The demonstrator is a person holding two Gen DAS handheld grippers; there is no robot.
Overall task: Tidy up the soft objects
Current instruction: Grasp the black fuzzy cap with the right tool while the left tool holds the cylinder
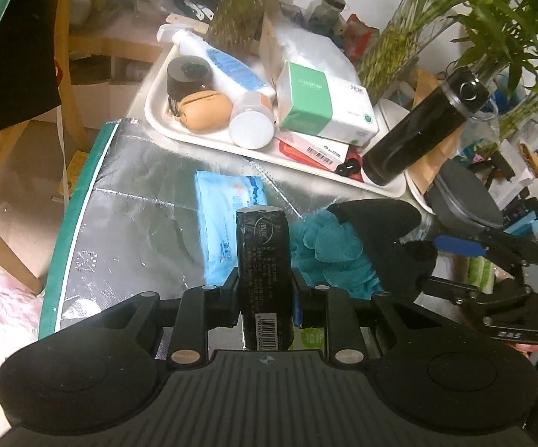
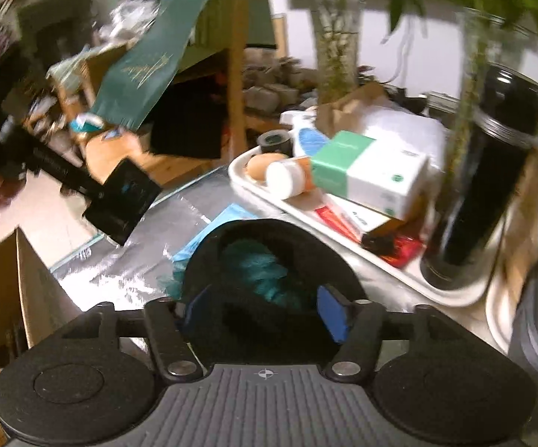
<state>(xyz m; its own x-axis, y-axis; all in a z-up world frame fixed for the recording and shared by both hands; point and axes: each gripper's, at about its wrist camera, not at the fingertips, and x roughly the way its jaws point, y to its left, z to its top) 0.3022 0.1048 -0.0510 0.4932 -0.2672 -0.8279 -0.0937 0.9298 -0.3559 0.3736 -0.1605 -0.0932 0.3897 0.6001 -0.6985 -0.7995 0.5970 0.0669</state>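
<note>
My left gripper (image 1: 265,290) has its jaws clenched on a black tissue pack (image 1: 263,260), lifted off the silver surface (image 1: 138,201). My right gripper (image 2: 265,309) straddles a black pouch (image 2: 269,246), grip uncertain; teal cloth (image 1: 328,253), blue wipes (image 1: 228,219) remain unsorted.

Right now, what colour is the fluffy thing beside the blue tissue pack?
Teal, the fluffy thing; clearest in the left wrist view.

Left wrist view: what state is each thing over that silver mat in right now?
Black pack, held upright.
Left gripper, fingers shut on the black pack.
Blue wipes pack, lying flat on silver mat.
Teal cloth, bunched, partly under black soft piece.
Right gripper, fingers either side of black soft piece; grip unclear.
</note>
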